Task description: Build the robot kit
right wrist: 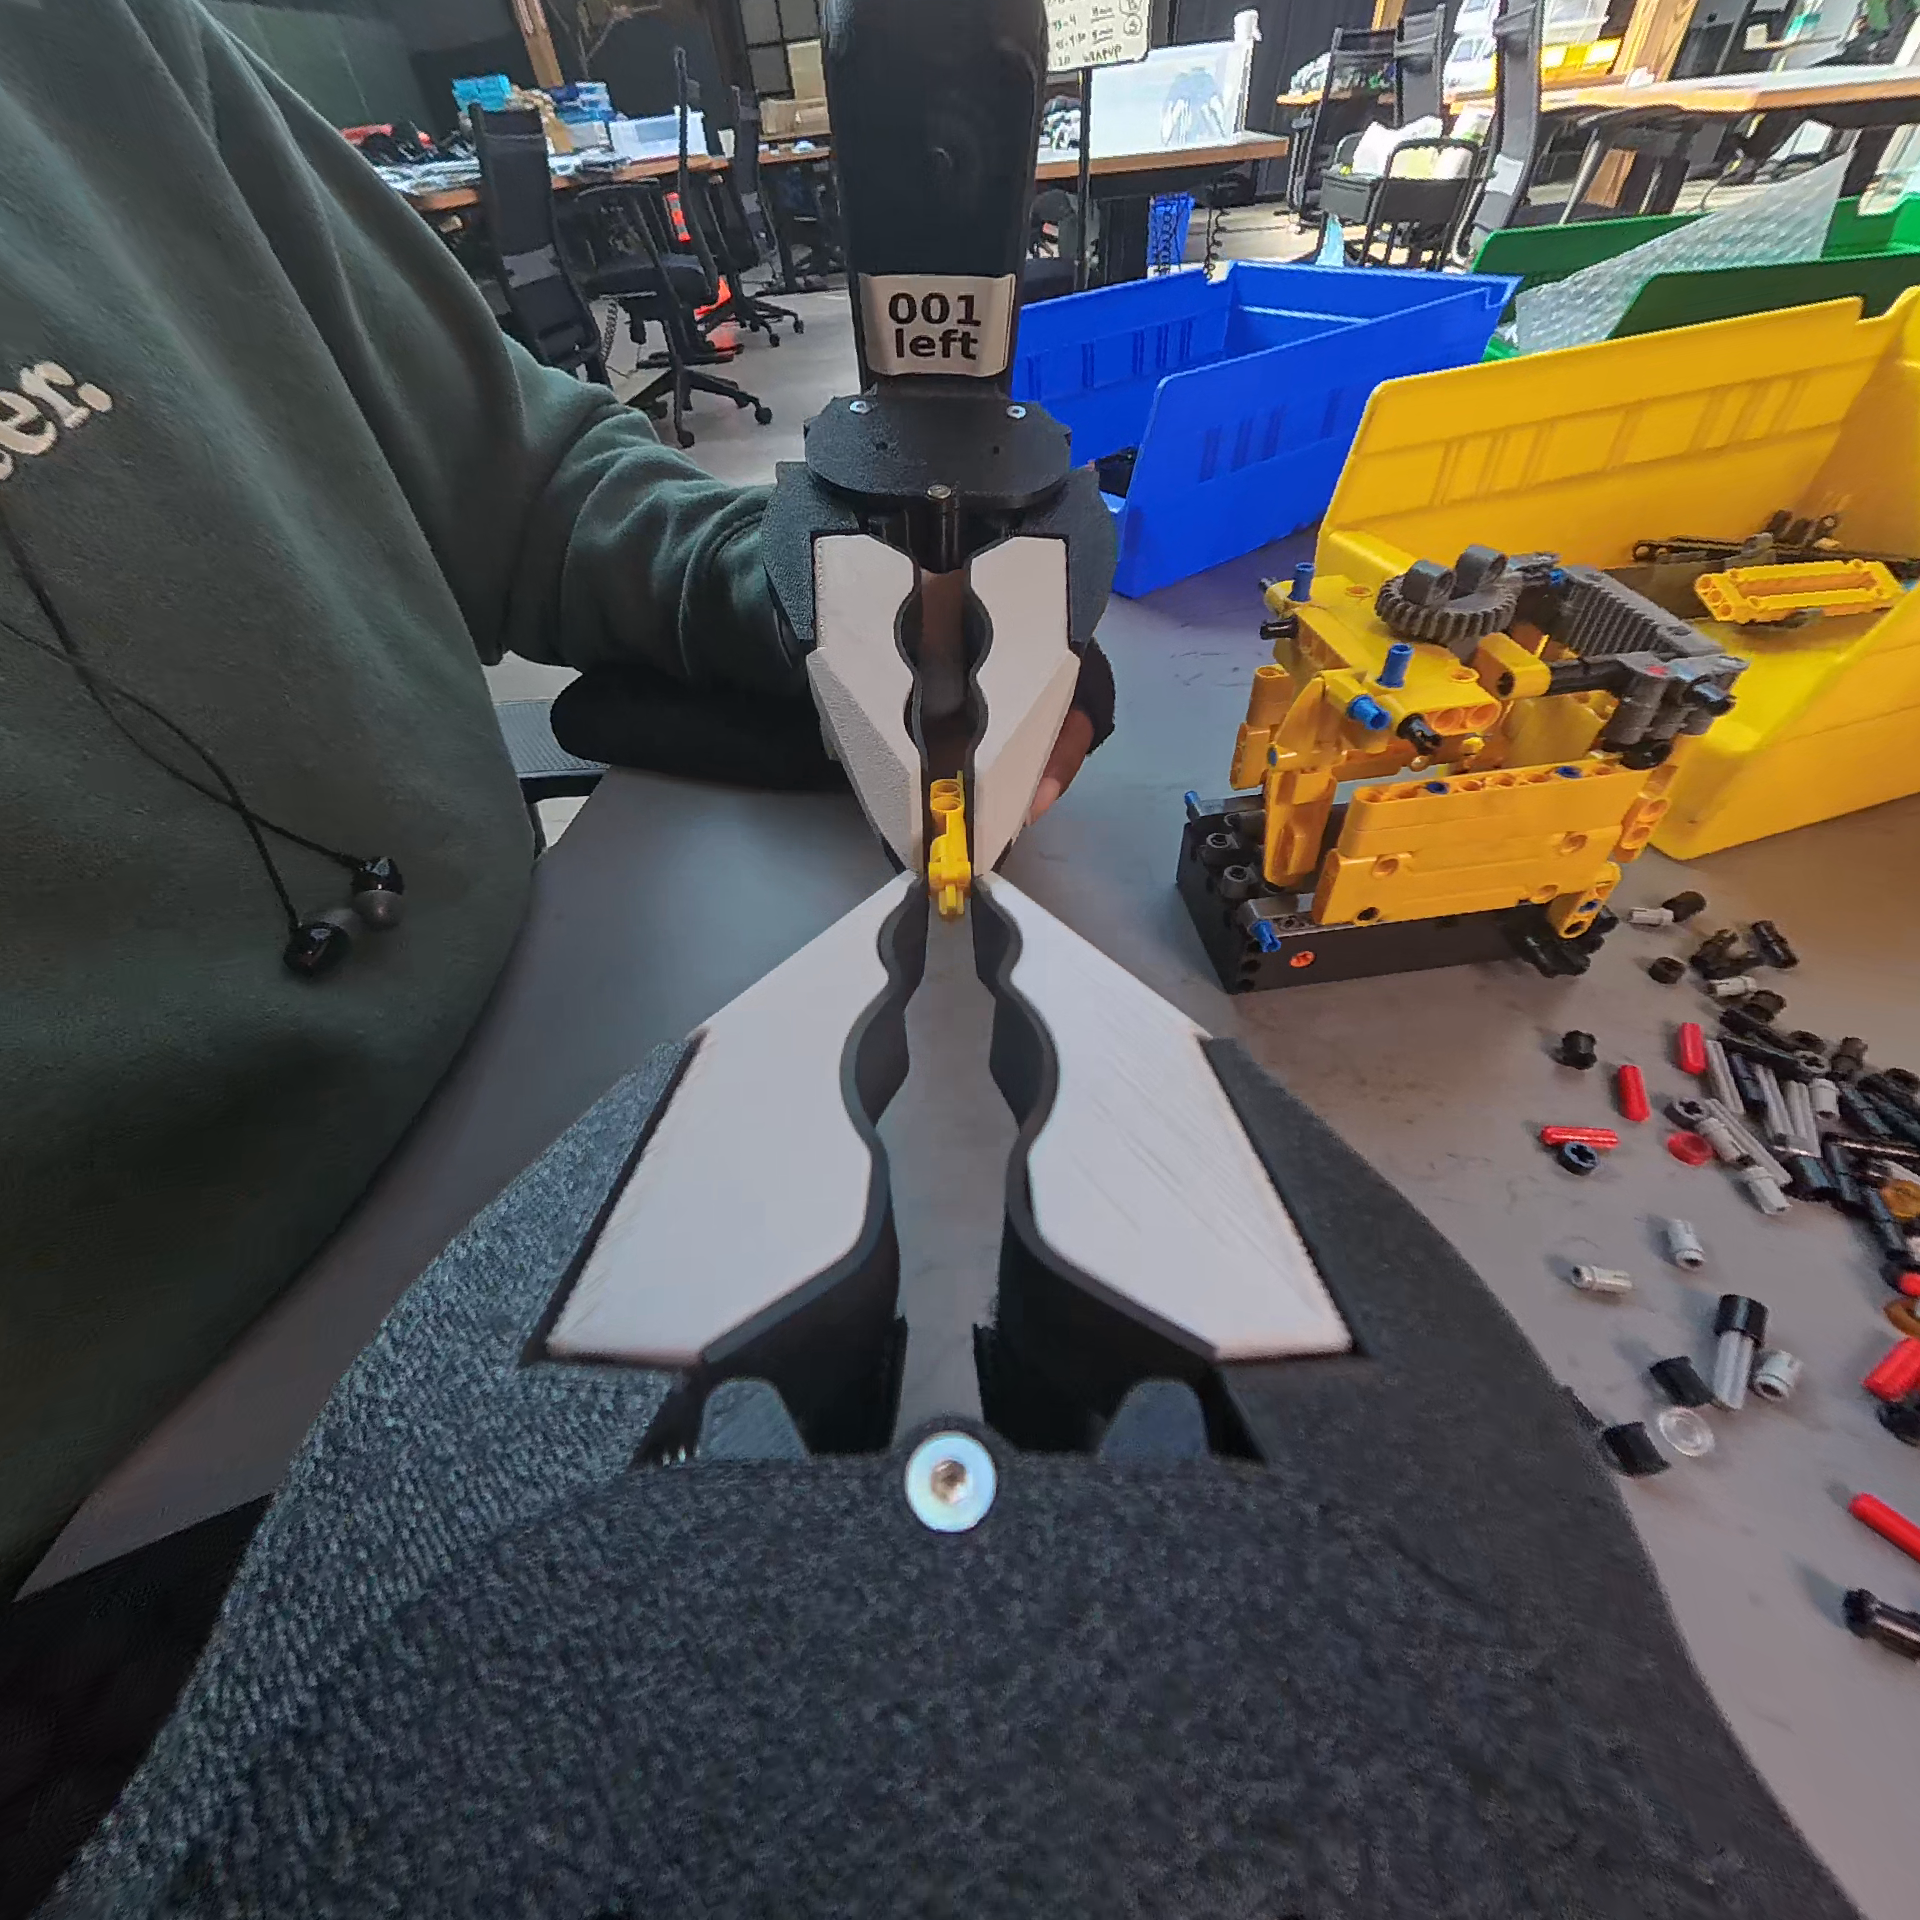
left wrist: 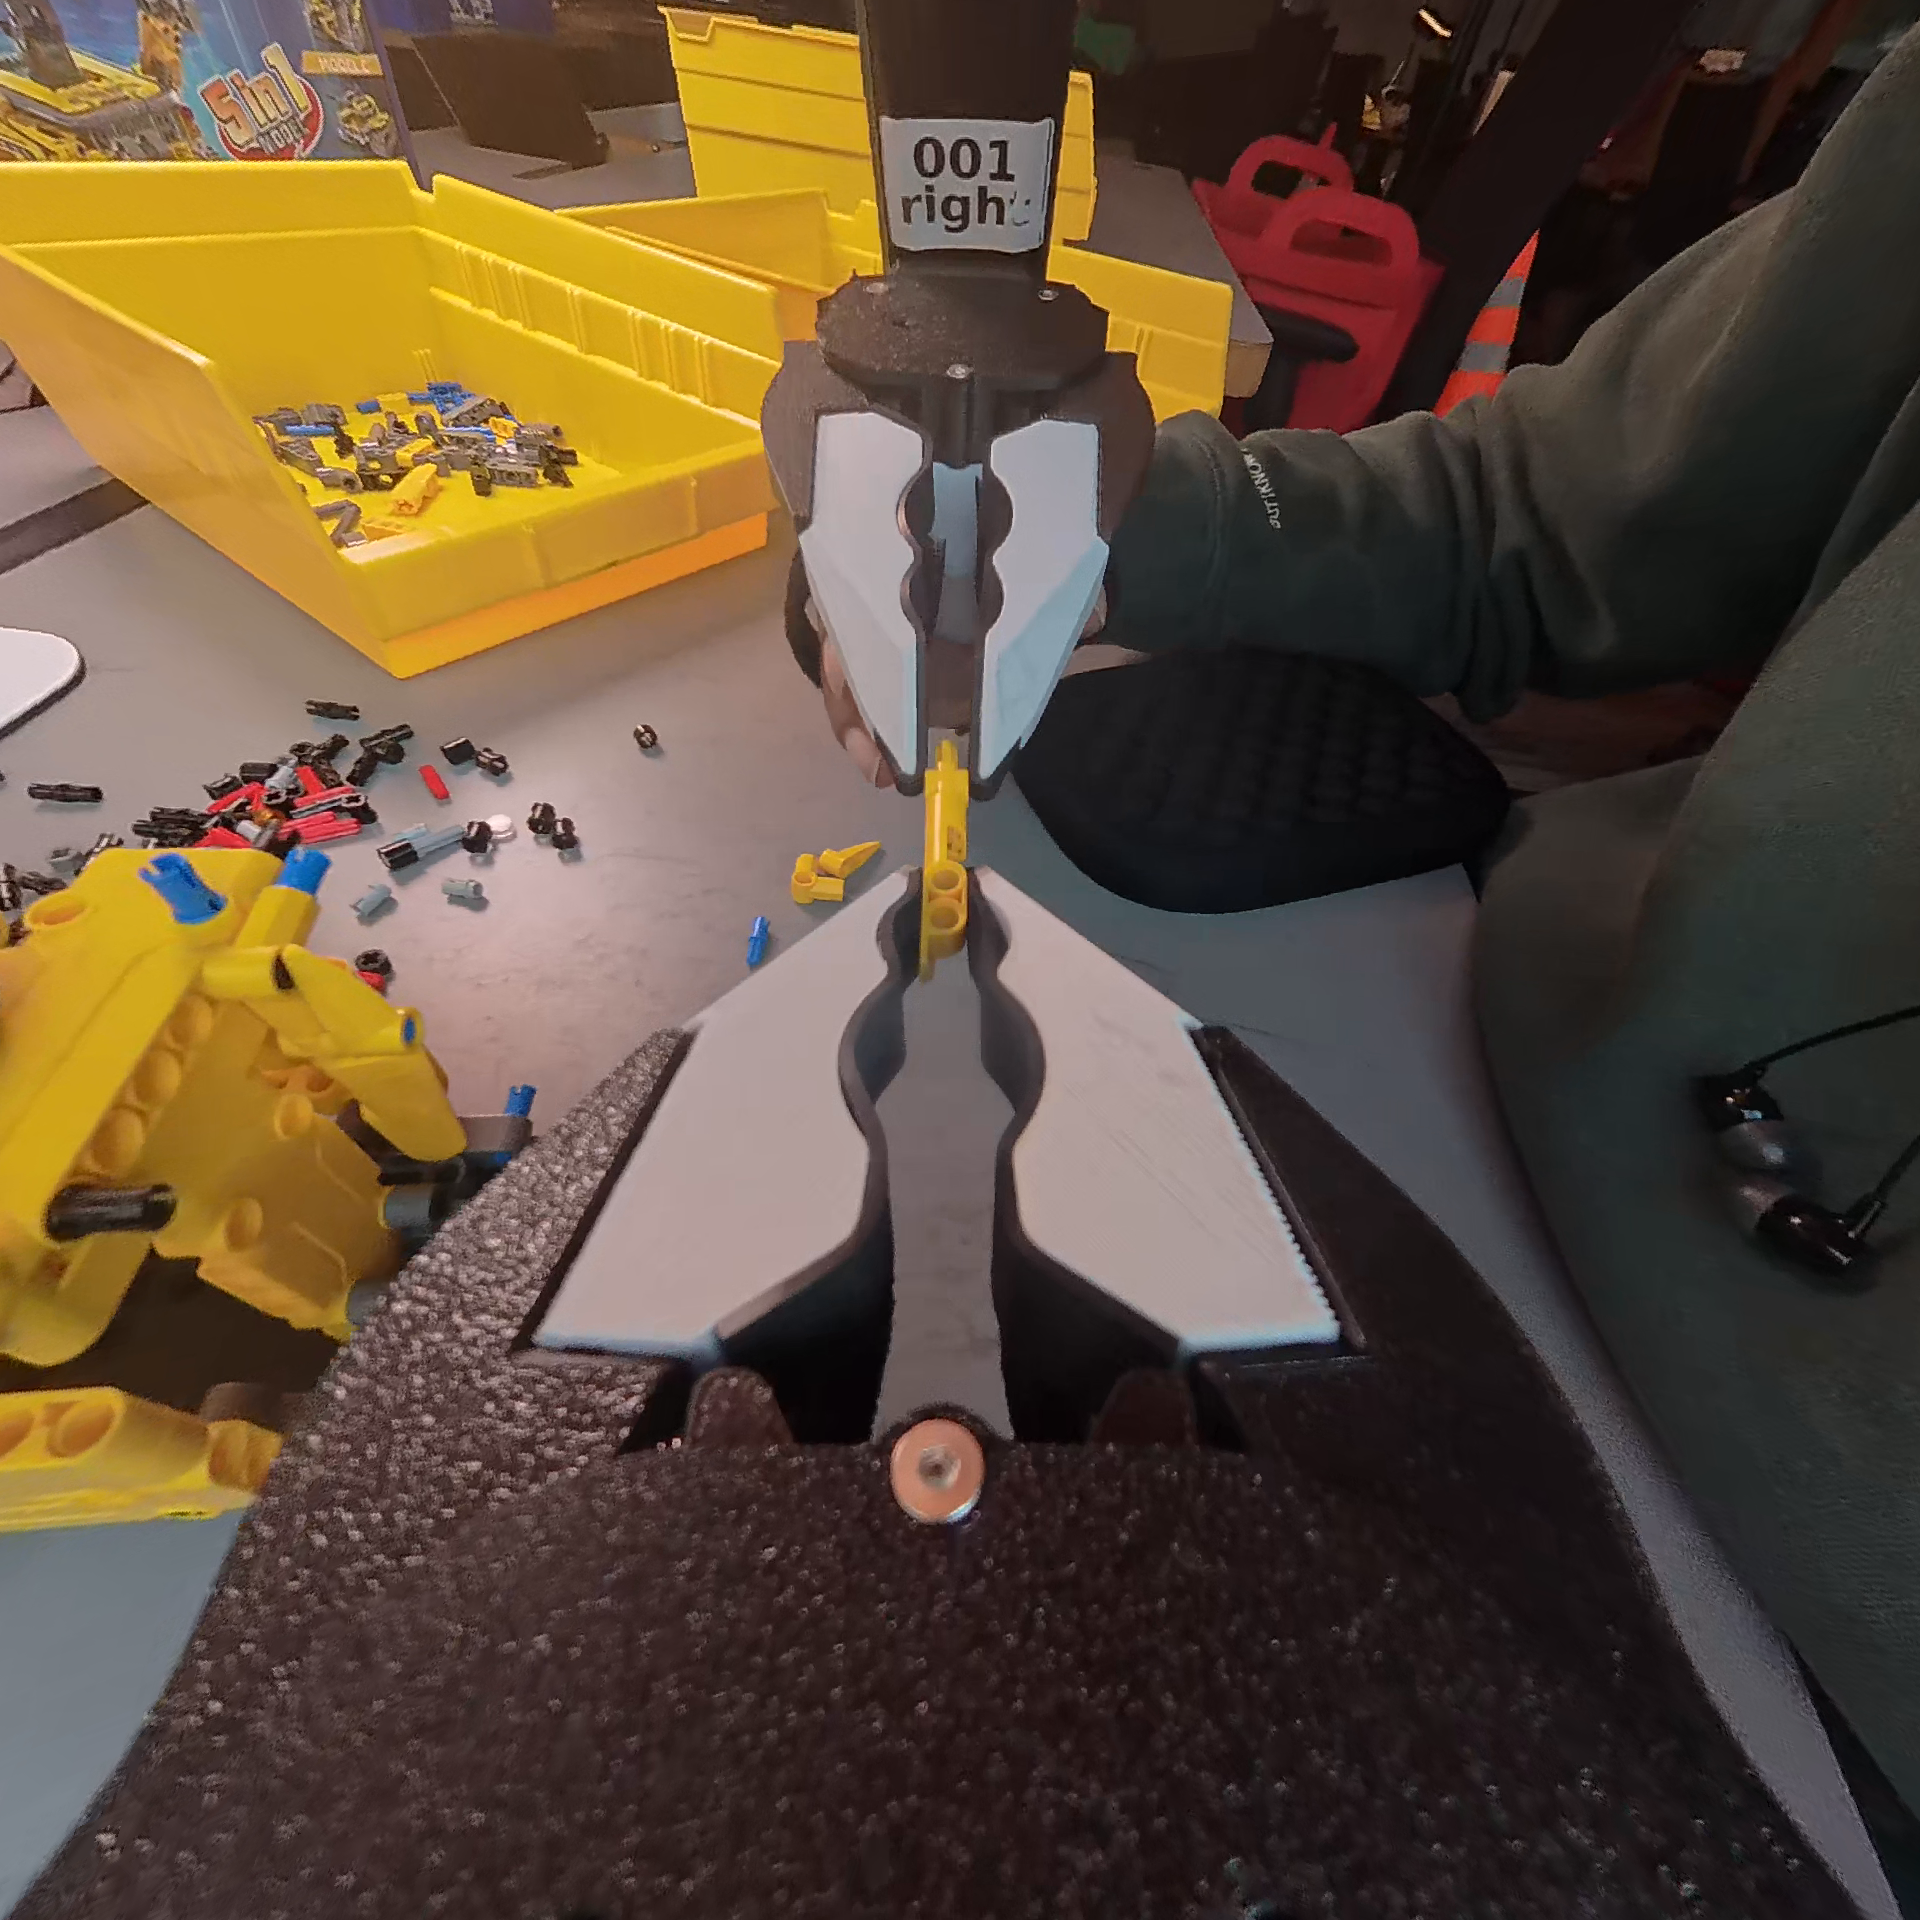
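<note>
— Claws: left claw (left wrist: 943, 902) and right claw (right wrist: 945, 899) meet tip to tip, both clamped on one yellow brick piece (left wrist: 943, 862) above the grey surface (left wrist: 623, 883).
— Room? Loose parts (right wrist: 1766, 1122) and half-built model (right wrist: 1455, 769) crowd one side; the piece's ends are hidden.

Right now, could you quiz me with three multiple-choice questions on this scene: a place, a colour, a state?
1. Where does the half-built model stand? A on the table, beside the yellow bin; B inside a bin; C on a chair.
2. What colour is the small part between the grippers? A red; B blue; C yellow.
3. How are the left gripper and right gripper? A both shut on the small part; B both wide open; C one lying down.
Answers: 1 A, it rests on the grey tabletop; 2 C, plainly yellow; 3 A, both fingertip pairs pinch it.
</note>
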The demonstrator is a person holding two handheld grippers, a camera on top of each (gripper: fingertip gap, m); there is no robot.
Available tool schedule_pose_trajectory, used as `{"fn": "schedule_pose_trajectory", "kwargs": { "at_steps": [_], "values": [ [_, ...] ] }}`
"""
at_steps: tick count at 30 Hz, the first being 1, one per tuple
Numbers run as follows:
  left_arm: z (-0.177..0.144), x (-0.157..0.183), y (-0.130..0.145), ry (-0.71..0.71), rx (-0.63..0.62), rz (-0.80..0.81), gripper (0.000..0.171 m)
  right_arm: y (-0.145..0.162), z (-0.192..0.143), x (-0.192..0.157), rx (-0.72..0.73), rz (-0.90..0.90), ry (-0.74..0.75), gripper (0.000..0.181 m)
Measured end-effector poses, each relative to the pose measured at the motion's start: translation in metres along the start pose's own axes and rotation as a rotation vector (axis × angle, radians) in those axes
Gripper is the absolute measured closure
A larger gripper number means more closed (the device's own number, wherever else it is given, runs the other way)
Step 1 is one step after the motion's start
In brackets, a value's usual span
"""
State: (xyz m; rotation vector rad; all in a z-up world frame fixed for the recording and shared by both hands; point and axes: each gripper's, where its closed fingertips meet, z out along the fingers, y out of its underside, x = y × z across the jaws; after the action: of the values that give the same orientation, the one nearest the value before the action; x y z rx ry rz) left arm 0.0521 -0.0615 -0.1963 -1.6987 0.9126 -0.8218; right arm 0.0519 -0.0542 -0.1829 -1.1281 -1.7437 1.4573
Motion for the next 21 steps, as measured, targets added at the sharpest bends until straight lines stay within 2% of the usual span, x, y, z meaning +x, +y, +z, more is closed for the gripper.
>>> {"fn": "schedule_pose_trajectory", "kwargs": {
  "at_steps": [8, 10, 11, 13, 14, 16, 18, 21],
  "values": [
    [0.002, -0.001, -0.002, -0.033, 0.002, 0.036, 0.165, -0.020, -0.002, 0.008, 0.128, 0.042, 0.068, 0.178],
    [0.001, -0.003, -0.003, -0.032, 0.010, 0.020, 0.165, -0.024, -0.003, 0.014, 0.155, 0.035, 0.113, 0.170],
    [-0.001, -0.005, -0.004, -0.037, 0.016, 0.012, 0.165, -0.025, -0.006, 0.021, 0.170, 0.037, 0.157, 0.158],
    [-0.003, -0.007, -0.006, -0.038, 0.032, -0.005, 0.165, -0.022, -0.006, 0.031, 0.150, 0.046, 0.211, 0.106],
    [-0.004, -0.008, -0.007, -0.036, 0.039, -0.013, 0.165, -0.017, -0.004, 0.035, 0.110, 0.052, 0.238, 0.085],
    [-0.005, -0.008, -0.007, -0.032, 0.047, -0.022, 0.165, -0.011, -0.001, 0.040, 0.064, 0.040, 0.280, 0.069],
    [-0.005, -0.008, -0.007, -0.034, 0.045, -0.020, 0.165, -0.005, 0.001, 0.043, 0.038, 0.033, 0.306, 0.069],
    [-0.004, -0.009, -0.005, -0.040, 0.036, -0.019, 0.165, 0.000, -0.003, 0.049, 0.026, 0.035, 0.348, 0.090]
  ]
}}
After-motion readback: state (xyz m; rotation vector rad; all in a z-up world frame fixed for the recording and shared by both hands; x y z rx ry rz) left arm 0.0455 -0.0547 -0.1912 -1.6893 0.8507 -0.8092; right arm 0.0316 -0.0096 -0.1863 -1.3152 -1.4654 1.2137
